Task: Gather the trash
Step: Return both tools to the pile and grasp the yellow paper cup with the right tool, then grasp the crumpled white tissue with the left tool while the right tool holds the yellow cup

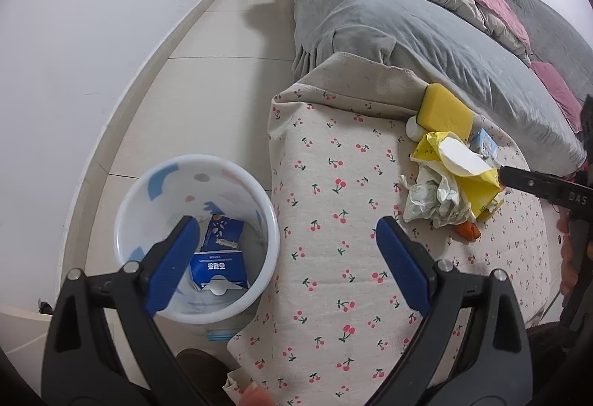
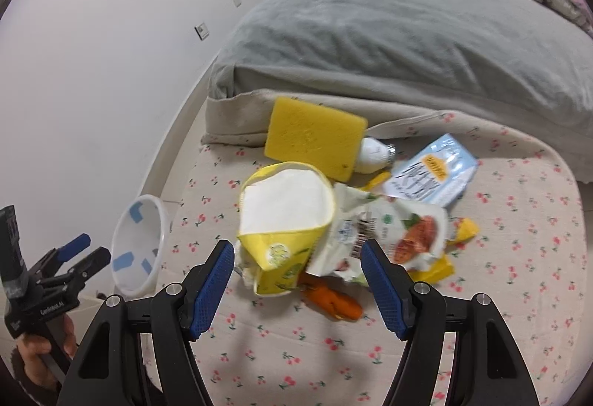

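A heap of trash lies on the cherry-print cloth (image 2: 519, 276): an open yellow bag (image 2: 285, 220), a crumpled snack wrapper (image 2: 400, 231), an orange scrap (image 2: 333, 298), a pale blue packet (image 2: 430, 172) and a yellow sponge (image 2: 315, 142). My right gripper (image 2: 296, 252) is open just above the heap, with the bag and wrapper showing between its blue pads (image 2: 215, 280). My left gripper (image 1: 287, 224) is open and empty, straddling the white bin (image 1: 129, 205) and the cloth's edge. Two blue cartons (image 1: 218, 268) lie in the bin.
The bin (image 2: 137, 250) stands on the tiled floor (image 1: 207, 91) left of the covered surface, near a white wall. A bed with a grey blanket (image 1: 426, 31) and pink quilt sits right behind the trash. A small white bottle (image 2: 372, 154) rests by the sponge.
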The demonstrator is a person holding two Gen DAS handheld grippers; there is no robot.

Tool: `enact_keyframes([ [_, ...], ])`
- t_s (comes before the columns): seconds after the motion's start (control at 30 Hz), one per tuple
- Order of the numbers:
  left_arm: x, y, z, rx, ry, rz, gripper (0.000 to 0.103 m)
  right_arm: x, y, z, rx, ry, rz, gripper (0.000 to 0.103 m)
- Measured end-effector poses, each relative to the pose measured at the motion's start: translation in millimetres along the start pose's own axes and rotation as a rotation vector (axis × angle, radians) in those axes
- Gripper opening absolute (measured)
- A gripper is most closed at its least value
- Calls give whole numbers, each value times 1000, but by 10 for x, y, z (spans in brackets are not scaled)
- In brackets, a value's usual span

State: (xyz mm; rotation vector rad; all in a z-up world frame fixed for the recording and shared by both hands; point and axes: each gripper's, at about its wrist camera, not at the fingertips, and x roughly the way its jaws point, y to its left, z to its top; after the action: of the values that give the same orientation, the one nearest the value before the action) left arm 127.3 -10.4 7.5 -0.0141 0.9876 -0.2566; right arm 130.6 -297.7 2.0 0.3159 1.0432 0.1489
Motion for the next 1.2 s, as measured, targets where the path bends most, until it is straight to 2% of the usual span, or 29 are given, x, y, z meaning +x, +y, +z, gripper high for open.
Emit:
enact_keyframes([
  [0.2, 37, -7, -1, -10, 12, -5, 96, 283, 102, 30, 1, 53, 16, 70],
  [0.3, 40, -37, -5, -4, 11, -5, 96, 346, 138, 39, -2, 63, 24, 57],
  [0.37, 48, -60, 0, 2, 11, -7, 96, 331, 151, 49, -4, 59, 31, 54],
  [0.63, 173, -313, 33, 27, 36, -42, 96, -50, 84, 52, -7, -27, 55, 54],
  [0.97, 402, -933, 38, 96, 89, -140, 96, -588, -340, -37, 68, -118, 58, 54],
  [1.2, 564, -1179, 69, 80, 113, -207, 94, -871, -637, -113, 138, -171, 73, 53],
])
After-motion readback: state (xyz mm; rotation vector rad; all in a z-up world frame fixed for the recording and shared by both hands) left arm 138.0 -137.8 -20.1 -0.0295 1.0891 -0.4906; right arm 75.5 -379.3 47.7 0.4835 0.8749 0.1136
